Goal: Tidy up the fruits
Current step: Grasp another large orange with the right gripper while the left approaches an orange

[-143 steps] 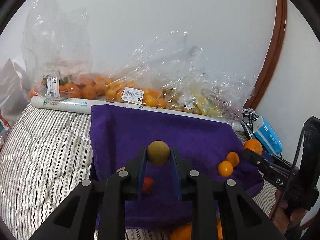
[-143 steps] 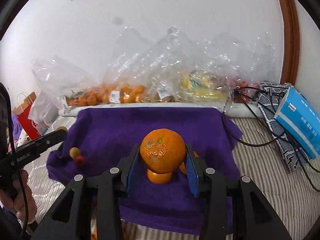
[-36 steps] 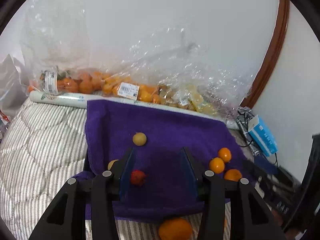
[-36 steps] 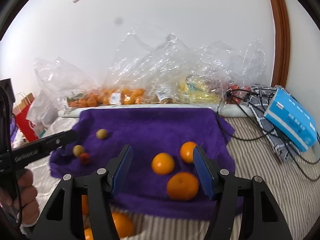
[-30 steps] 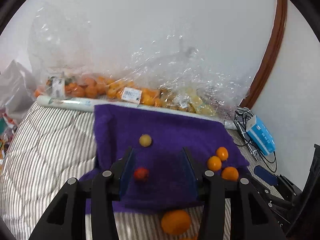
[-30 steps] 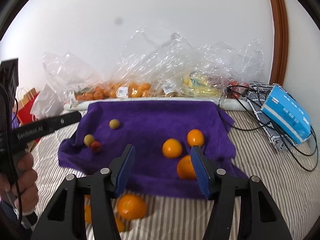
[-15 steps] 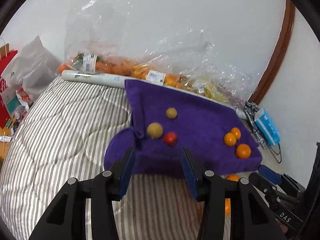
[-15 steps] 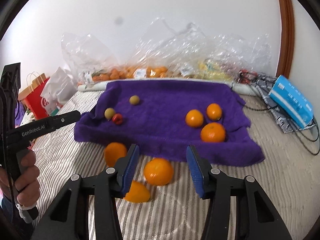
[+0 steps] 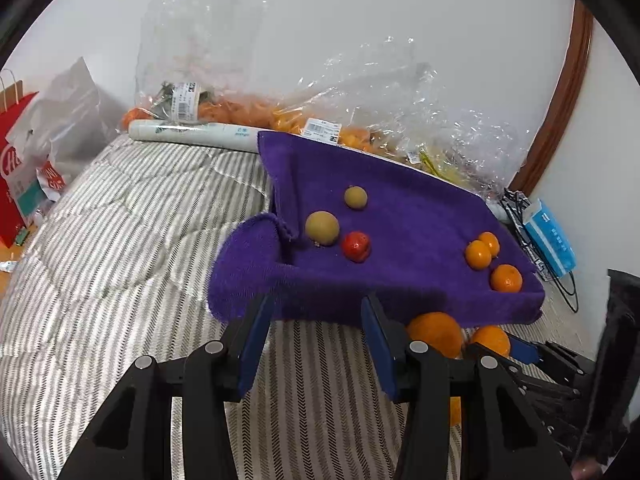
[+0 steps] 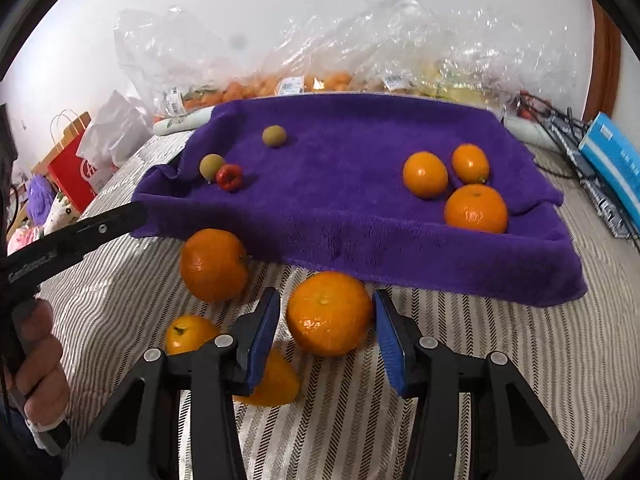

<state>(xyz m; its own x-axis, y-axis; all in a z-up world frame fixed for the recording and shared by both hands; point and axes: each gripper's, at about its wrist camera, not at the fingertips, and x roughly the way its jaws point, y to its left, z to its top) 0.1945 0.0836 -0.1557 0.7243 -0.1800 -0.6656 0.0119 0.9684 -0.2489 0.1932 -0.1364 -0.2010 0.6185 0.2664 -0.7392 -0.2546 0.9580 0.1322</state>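
A purple towel (image 10: 360, 208) lies on the striped bed and also shows in the left wrist view (image 9: 420, 216). On it sit two yellow-green fruits (image 10: 274, 136), a small red fruit (image 10: 229, 177) and three oranges (image 10: 475, 209). My right gripper (image 10: 326, 334) is open, with a loose orange (image 10: 329, 313) between its blue pads, off the towel. More loose oranges (image 10: 212, 265) lie to its left. My left gripper (image 9: 316, 344) is open and empty, just before the towel's near edge.
Clear plastic bags of oranges and other fruit (image 9: 320, 120) line the wall behind the towel. A blue box (image 10: 616, 164) and black cables lie at right. A red paper bag (image 9: 16, 168) stands at left. The striped quilt (image 9: 120, 240) spreads left.
Both grippers have let go of their fruits on the towel and pulled back toward the near edge. My right gripper has come down around a loose orange on the bed.
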